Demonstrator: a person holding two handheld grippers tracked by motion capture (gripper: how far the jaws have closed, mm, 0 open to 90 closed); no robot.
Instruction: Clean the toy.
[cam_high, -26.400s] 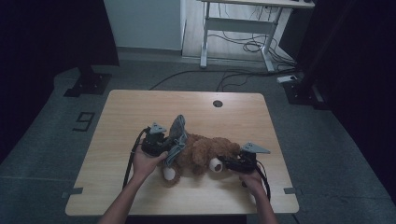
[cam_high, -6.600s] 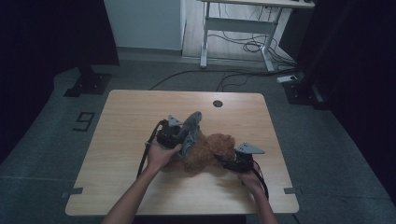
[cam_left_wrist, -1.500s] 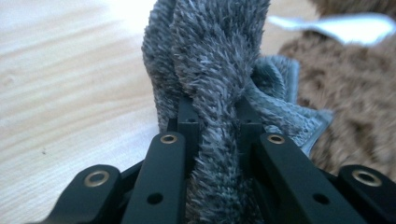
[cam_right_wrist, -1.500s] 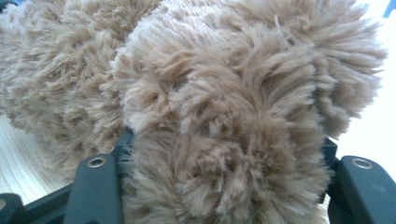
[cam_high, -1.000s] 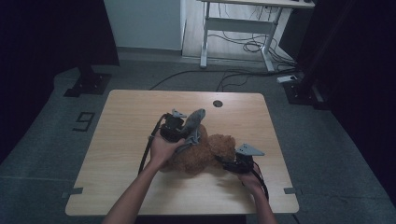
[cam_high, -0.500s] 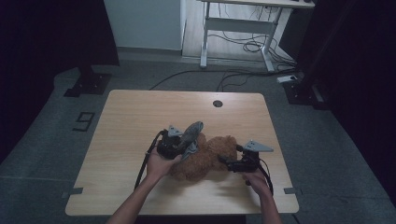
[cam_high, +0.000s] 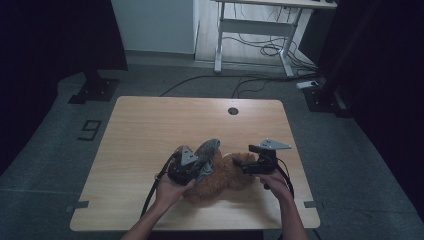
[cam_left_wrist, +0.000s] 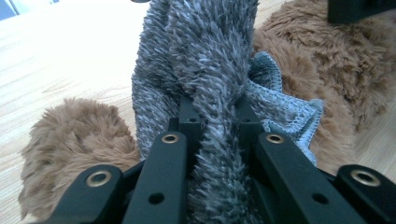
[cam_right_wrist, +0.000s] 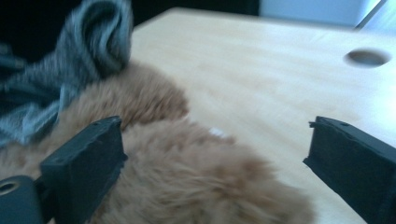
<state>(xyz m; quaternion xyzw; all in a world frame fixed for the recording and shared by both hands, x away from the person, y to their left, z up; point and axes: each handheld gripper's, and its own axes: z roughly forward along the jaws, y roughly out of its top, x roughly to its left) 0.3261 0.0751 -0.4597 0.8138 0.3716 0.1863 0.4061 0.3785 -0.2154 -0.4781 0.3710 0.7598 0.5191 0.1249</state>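
Your table (cam_high: 150, 125): light wood top, with a round cable hole (cam_high: 233, 111) near its far edge at about 12 o'clock. Your stuffed toy (cam_high: 220, 177): brown plush, lying on the near half of the table toward 6 o'clock, between your two hands; its fur also shows in the left gripper view (cam_left_wrist: 70, 140) and the right gripper view (cam_right_wrist: 187, 177). Your grey cloth (cam_high: 206, 152): a fuzzy piece with a knit hem, draped over the toy's 10 o'clock side and rising from it. Your left gripper (cam_high: 186, 167): at 9 o'clock of the toy, clenched on the grey cloth (cam_left_wrist: 205, 74), a fold pinched between its jaws. Your right gripper (cam_high: 250, 165): at 3 o'clock of the toy, jaws just opened wide, released, with the plush lying below and between them but no pad pressing on it (cam_right_wrist: 212, 154).
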